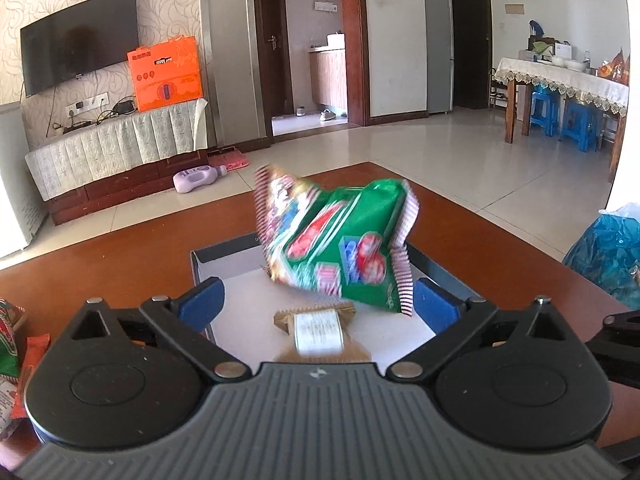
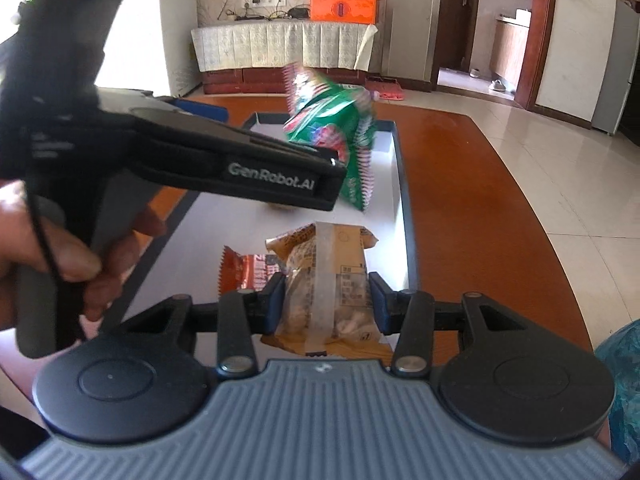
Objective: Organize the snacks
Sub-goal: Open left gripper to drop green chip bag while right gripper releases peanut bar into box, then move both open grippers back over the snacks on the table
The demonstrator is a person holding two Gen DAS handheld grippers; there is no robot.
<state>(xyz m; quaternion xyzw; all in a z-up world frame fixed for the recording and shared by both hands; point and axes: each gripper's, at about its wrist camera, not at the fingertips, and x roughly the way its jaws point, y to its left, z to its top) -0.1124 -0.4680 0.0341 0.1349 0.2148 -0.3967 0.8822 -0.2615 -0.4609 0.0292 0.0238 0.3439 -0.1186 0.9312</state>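
Note:
My left gripper (image 1: 320,300) stands wide open over a shallow white tray with a dark rim (image 1: 224,248). A green snack bag (image 1: 340,240), blurred, hangs tilted just ahead of its blue pads (image 1: 202,300), and neither pad presses on it. A brown packet with a white label (image 1: 318,332) lies on the tray floor below. My right gripper (image 2: 327,300) is shut on a yellow-and-clear snack packet (image 2: 332,280) above the tray's near end (image 2: 404,200). A red packet (image 2: 248,272) lies beside it. The left gripper (image 2: 268,144) and green bag (image 2: 332,132) show ahead.
The tray sits on a brown wooden table (image 1: 100,260). More snack packets (image 1: 12,332) lie at the table's left edge. A blue plastic bag (image 1: 608,248) stands at the right. A person's hand (image 2: 60,264) grips the left gripper's handle.

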